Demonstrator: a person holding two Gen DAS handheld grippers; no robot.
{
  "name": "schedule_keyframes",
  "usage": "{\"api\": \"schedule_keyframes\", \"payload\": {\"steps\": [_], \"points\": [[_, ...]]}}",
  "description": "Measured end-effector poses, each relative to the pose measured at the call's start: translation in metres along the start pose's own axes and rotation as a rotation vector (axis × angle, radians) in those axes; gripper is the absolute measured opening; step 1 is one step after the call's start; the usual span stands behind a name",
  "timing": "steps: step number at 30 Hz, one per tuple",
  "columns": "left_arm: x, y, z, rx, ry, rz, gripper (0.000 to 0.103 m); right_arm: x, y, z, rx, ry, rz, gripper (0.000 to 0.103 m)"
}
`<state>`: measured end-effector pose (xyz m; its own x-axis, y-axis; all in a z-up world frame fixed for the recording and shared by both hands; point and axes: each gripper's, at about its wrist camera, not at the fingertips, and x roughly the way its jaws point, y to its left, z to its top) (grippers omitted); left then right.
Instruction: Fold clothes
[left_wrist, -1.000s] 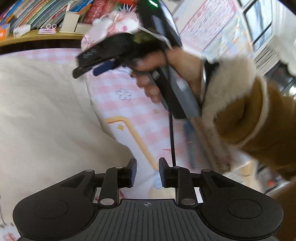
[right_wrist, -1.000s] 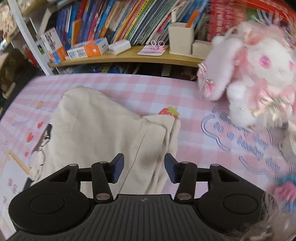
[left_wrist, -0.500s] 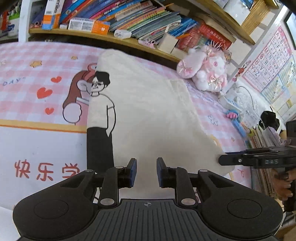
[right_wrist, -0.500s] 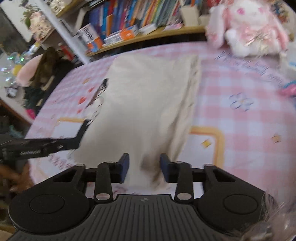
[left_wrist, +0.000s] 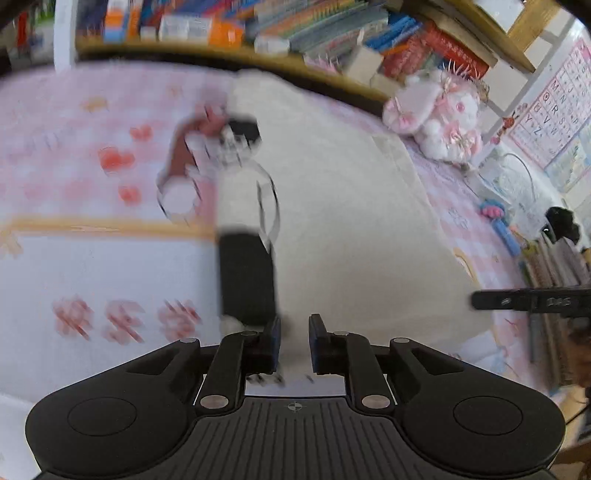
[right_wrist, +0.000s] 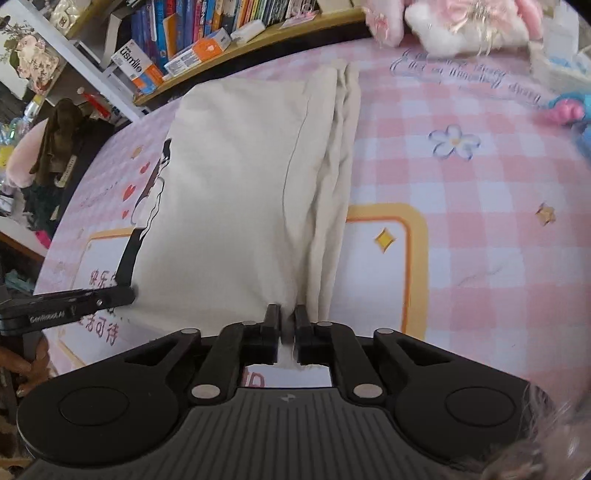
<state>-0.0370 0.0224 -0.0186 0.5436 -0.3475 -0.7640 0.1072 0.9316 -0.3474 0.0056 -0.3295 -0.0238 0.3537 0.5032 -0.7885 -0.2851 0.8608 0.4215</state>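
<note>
- Left wrist view: one cream garment (left_wrist: 343, 221) lies on the pink checked cloth (left_wrist: 66, 122); the left gripper (left_wrist: 294, 341) hovers at its near edge, jaws slightly parted, gripping nothing; one plush rabbit (left_wrist: 439, 118) beyond
- Right wrist view: the right gripper (right_wrist: 287, 328) is clenched on the garment's near hem; two fingers visible

A pink checked cloth (right_wrist: 461, 184) printed with a flower and a yellow frame covers the table. At its far edge runs a wooden shelf (right_wrist: 229, 51) of books, with a pink plush rabbit (left_wrist: 439, 118) at the far right. A blue and pink toy (left_wrist: 498, 225) lies near the right edge.
</note>
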Motion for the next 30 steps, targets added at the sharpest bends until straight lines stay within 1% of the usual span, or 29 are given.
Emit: {"api": "schedule_keyframes", "payload": {"steps": [1, 2, 3, 5, 7, 8, 9, 11, 14, 15, 19, 22, 26, 29, 30], "points": [[-0.007, 0.003, 0.007, -0.003, -0.028, -0.002, 0.016, -0.004, 0.003, 0.002, -0.010, -0.016, -0.015, 0.017], [-0.012, 0.010, 0.017, -0.026, -0.052, -0.021, 0.017, -0.008, 0.008, 0.005, -0.038, -0.051, -0.030, 0.029], [-0.016, 0.016, 0.026, -0.049, -0.075, -0.038, 0.017, -0.011, 0.014, 0.008, -0.066, -0.085, -0.045, 0.032], [-0.016, 0.027, 0.045, -0.079, -0.097, -0.045, 0.017, -0.010, 0.022, 0.012, -0.110, -0.113, -0.043, 0.031], [-0.011, 0.036, 0.064, -0.078, -0.108, -0.050, 0.017, 0.001, 0.023, 0.011, -0.118, -0.089, -0.091, 0.020], [-0.007, 0.040, 0.073, -0.069, -0.110, -0.051, 0.017, 0.007, 0.023, 0.011, -0.123, -0.078, -0.115, 0.010], [-0.002, 0.043, 0.082, -0.060, -0.111, -0.052, 0.017, 0.013, 0.023, 0.011, -0.127, -0.066, -0.139, 0.008], [0.009, 0.052, 0.101, -0.060, -0.099, -0.062, 0.018, 0.015, 0.024, 0.010, -0.119, -0.066, -0.159, 0.007], [0.035, 0.065, 0.128, -0.100, -0.077, -0.082, 0.034, 0.019, 0.026, 0.009, -0.107, -0.066, -0.189, 0.007], [0.043, 0.069, 0.137, -0.114, -0.070, -0.089, 0.036, 0.020, 0.027, 0.008, -0.103, -0.066, -0.199, 0.007], [0.082, 0.081, 0.167, -0.190, -0.032, -0.126, 0.040, 0.025, 0.029, 0.006, -0.087, -0.066, -0.239, 0.006], [0.101, 0.092, 0.182, -0.237, -0.047, -0.137, 0.042, 0.028, 0.033, 0.005, -0.079, -0.069, -0.271, 0.006], [0.121, 0.101, 0.195, -0.258, -0.032, -0.179, 0.043, 0.030, 0.041, 0.002, -0.080, -0.079, -0.322, 0.006], [0.136, 0.106, 0.202, -0.278, -0.008, -0.214, 0.043, 0.031, 0.044, 0.004, -0.065, -0.073, -0.344, 0.007], [0.139, 0.108, 0.203, -0.294, -0.011, -0.236, 0.044, 0.031, 0.044, 0.005, -0.060, -0.070, -0.349, 0.007]]}}
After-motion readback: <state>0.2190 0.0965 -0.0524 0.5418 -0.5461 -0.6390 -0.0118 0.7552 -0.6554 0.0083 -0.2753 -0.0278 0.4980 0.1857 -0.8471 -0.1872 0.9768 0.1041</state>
